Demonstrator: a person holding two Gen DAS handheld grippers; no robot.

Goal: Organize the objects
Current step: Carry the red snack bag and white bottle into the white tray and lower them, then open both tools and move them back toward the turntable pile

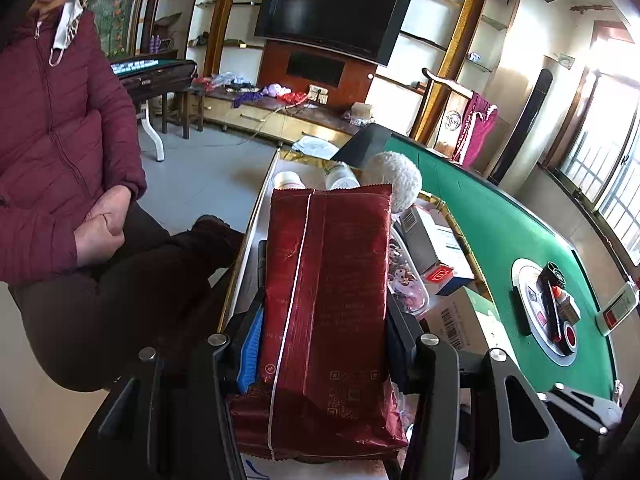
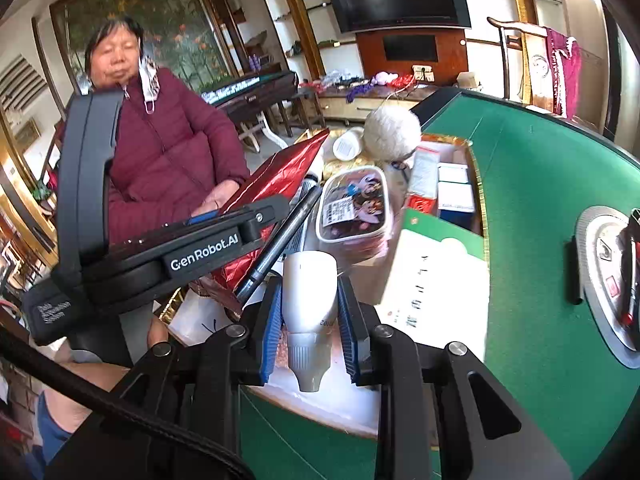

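Left gripper [image 1: 324, 364] fingers pinch a red foil packet [image 1: 328, 300] at frame centre; right gripper [image 2: 312, 320] fingers pinch a white tube [image 2: 310, 300] at lower centre. Both items are held above the cluttered box [image 2: 474, 160] on the green bench [image 2: 560, 240]. Judged midway: neither is placed, other items remain unsorted.

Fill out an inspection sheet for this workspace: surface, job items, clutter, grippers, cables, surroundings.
Surface: green felt table with a round centre console.
Job's things: red foil packet, white tube, gold-edged tray packed with goods.
Clutter: fluffy white ball, clear lidded tub, white bottles, small boxes, white and green carton.
Grippers: left hand-held gripper clamps the red foil packet; right hand-held gripper clamps the white tube.
Cables: black strap across the right view's lower left.
Surroundings: seated person in a maroon jacket, wall television, shelving.
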